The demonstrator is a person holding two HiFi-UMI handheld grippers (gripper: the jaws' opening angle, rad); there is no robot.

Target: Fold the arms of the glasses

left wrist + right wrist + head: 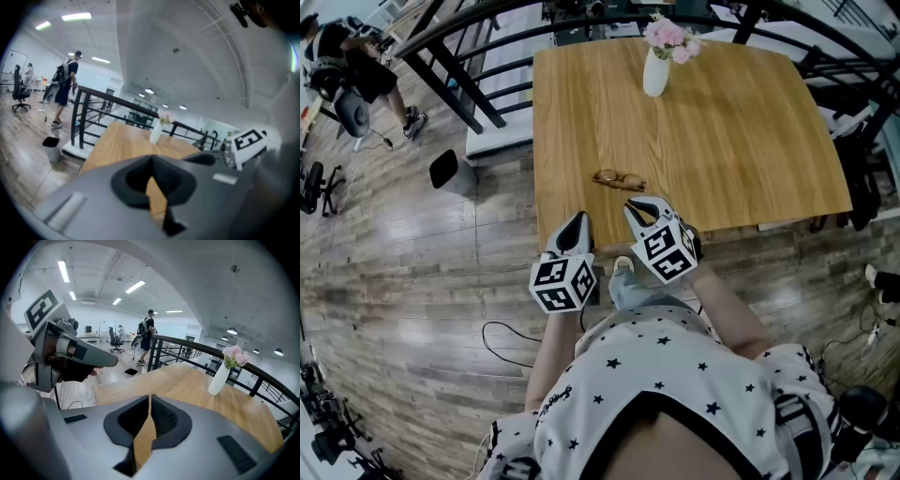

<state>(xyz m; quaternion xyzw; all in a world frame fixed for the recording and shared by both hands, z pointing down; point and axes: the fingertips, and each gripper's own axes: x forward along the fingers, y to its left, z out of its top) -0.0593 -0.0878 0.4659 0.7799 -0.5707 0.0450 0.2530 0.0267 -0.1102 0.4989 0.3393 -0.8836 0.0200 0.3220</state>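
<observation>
**Both grippers closed and empty, glasses on the table ahead of me**

I hold both tools at the near edge of the wooden table (722,122). My left gripper (578,221) has its jaws pressed together with nothing between them. Its own view shows only a thin sliver of table top through the gap below the tips. My right gripper (633,204) is the same: jaws together, empty, angled down toward the table. Neither tool touches anything.

The glasses (619,179) lie flat on the table close to its near edge. They sit just beyond the tips of my right gripper, apart from them, and a little to the right of where my left gripper points. The frame looks brownish, but at this size I cannot tell whether the arms are folded in or out.

Farther back, a white vase (655,73) stands upright near the far edge with pink flowers (671,36) in it. Off to the left, a small black bin (445,170) stands on the floor beside a black railing (455,80), and a person with a backpack (65,79) stands beyond it.
</observation>
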